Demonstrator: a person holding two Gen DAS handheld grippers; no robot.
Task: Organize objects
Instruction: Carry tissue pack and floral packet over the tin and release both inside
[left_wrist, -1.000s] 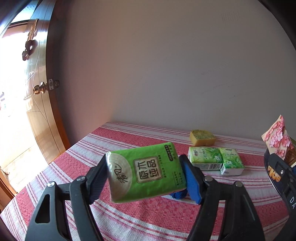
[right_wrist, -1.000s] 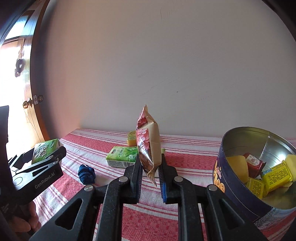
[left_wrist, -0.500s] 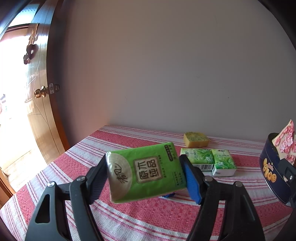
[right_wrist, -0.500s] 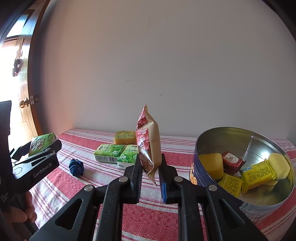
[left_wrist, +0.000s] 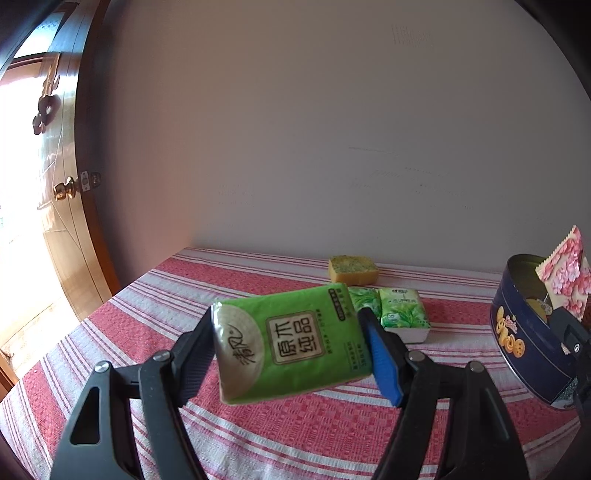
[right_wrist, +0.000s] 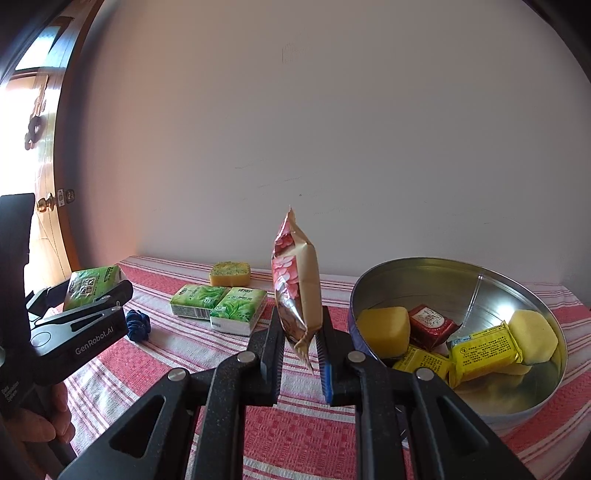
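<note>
My left gripper (left_wrist: 291, 347) is shut on a green tissue pack (left_wrist: 288, 343) and holds it above the striped red tablecloth (left_wrist: 147, 314); it also shows in the right wrist view (right_wrist: 88, 291). My right gripper (right_wrist: 299, 343) is shut on a pink floral snack packet (right_wrist: 295, 288), held upright just left of the round blue cookie tin (right_wrist: 461, 273). The tin holds several yellow and red wrapped snacks (right_wrist: 480, 347). In the left wrist view the packet (left_wrist: 565, 273) hangs over the tin (left_wrist: 524, 339).
Two green tissue packs (right_wrist: 221, 302) lie side by side mid-table, with a yellow-green sponge (right_wrist: 229, 273) behind them by the wall. A blue scrunchie (right_wrist: 136, 325) lies near the left gripper. A wooden door (left_wrist: 55, 206) stands at the left.
Both grippers have shifted toward the tin with their loads; the tin has come further into both views. The snack packet now hangs by the tin's left rim.
</note>
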